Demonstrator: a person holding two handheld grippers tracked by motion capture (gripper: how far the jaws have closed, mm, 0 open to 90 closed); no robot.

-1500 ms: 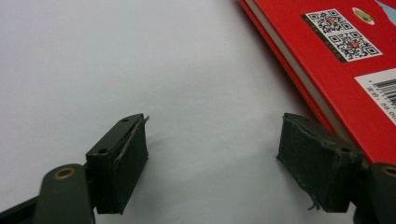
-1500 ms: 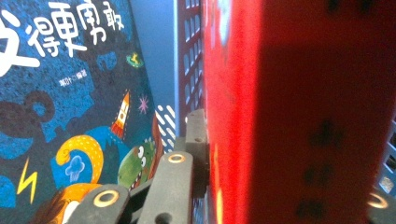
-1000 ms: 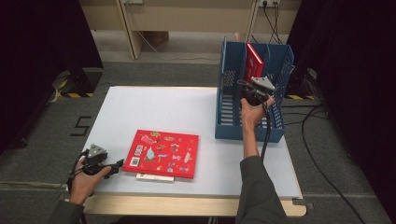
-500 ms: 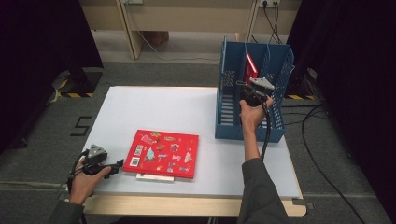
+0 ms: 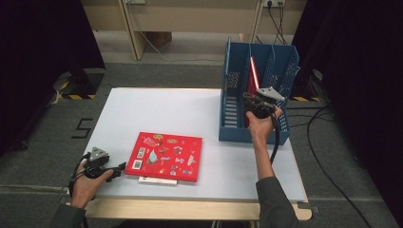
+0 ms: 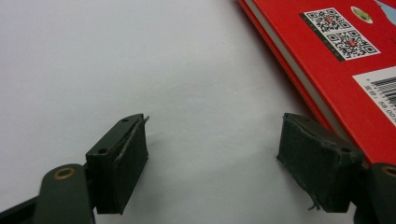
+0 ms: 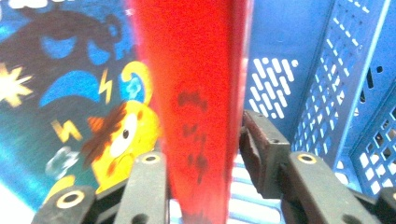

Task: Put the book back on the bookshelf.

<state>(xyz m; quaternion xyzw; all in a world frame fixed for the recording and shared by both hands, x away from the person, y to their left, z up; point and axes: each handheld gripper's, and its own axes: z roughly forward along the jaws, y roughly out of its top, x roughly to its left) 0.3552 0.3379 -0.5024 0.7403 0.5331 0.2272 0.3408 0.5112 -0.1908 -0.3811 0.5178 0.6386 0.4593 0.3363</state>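
Jaws of your right gripper (image 7: 205, 154) have just been opening around the red book (image 7: 196, 93) — it could topple inside the blue rack (image 5: 280, 71); left gripper (image 6: 215, 154) open, empty.

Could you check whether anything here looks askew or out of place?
Mostly tidy. The red book leans at a slant in the blue file rack rather than standing upright, between the right gripper jaws, which have just been opening. The red picture book lies flat, slightly skewed.
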